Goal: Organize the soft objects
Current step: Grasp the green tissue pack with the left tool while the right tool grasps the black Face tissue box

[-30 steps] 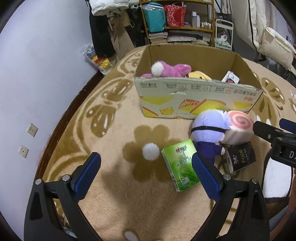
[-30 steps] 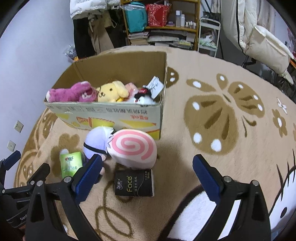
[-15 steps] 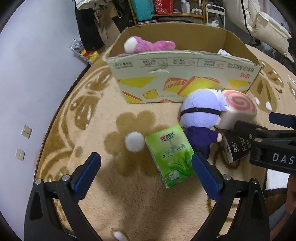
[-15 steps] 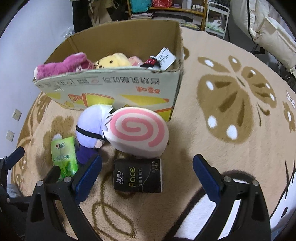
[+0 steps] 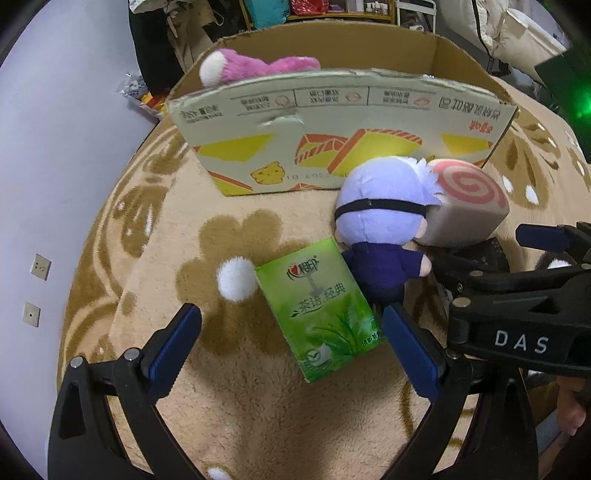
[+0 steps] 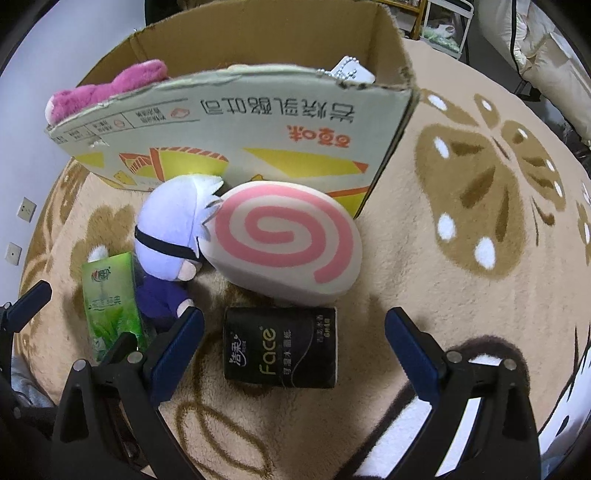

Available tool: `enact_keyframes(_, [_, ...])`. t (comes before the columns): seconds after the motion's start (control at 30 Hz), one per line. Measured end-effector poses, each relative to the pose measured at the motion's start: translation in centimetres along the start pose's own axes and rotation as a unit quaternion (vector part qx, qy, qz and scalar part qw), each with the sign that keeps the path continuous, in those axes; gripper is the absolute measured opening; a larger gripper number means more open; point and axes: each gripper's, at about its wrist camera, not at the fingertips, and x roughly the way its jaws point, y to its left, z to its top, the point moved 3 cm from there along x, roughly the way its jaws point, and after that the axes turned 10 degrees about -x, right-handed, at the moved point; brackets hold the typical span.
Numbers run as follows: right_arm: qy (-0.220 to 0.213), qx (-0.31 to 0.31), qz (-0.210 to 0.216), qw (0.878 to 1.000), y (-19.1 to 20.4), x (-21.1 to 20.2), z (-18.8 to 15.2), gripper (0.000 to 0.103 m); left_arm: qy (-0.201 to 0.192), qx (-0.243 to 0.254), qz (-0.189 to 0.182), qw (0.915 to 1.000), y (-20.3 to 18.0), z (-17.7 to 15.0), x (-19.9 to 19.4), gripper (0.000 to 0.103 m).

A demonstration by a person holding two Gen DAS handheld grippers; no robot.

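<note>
A green tissue pack (image 5: 317,306) lies on the carpet between the open jaws of my left gripper (image 5: 291,332); it also shows in the right wrist view (image 6: 110,295). A black tissue pack (image 6: 280,347) lies between the open jaws of my right gripper (image 6: 295,339). A purple-haired doll (image 5: 384,229) (image 6: 173,236) and a pink spiral cushion (image 6: 284,240) (image 5: 465,199) lie against the cardboard box (image 5: 332,122) (image 6: 236,122). A pink plush (image 5: 258,68) (image 6: 107,88) lies inside the box. Both grippers are empty.
The right gripper's black body (image 5: 517,306) sits close to the right of my left gripper. A white wall with sockets (image 5: 40,266) runs along the left. Shelves and hanging clothes (image 5: 159,33) stand behind the box. A flowered beige carpet (image 6: 480,206) covers the floor.
Both grippers moved forward and down toward the items on the carpet. The green pack now lies between the left jaws and the black pack between the right jaws.
</note>
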Motion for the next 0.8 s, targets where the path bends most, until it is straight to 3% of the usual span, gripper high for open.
enact_keyframes(0.2, [0.024,-0.003,-0.005,1.0,0.6,1.4,0.1,0.102,0.008,0.011,0.004,0.9999,-0.5,-0.1,0.9,0.098])
enact_keyframes(0.3, [0.027,0.0,-0.001,1.0,0.9,1.8,0.2,0.094,0.006,0.006,0.016,0.9998,-0.4,-0.1,1.4,0.098])
enact_keyframes(0.53, [0.05,0.008,0.003,0.999,0.7,3.3,0.0,0.091,0.019,0.002,0.015,0.9997,-0.2,-0.2,2.4,0.098])
enact_keyframes(0.63, [0.053,0.006,0.004,0.999,0.9,3.5,-0.3,0.082,0.021,0.002,0.016,0.9997,-0.2,-0.2,2.6,0.097])
enact_keyframes(0.8, [0.056,0.005,0.007,0.998,1.2,3.8,-0.6,0.069,0.032,-0.005,-0.002,0.9995,0.0,-0.4,2.9,0.081])
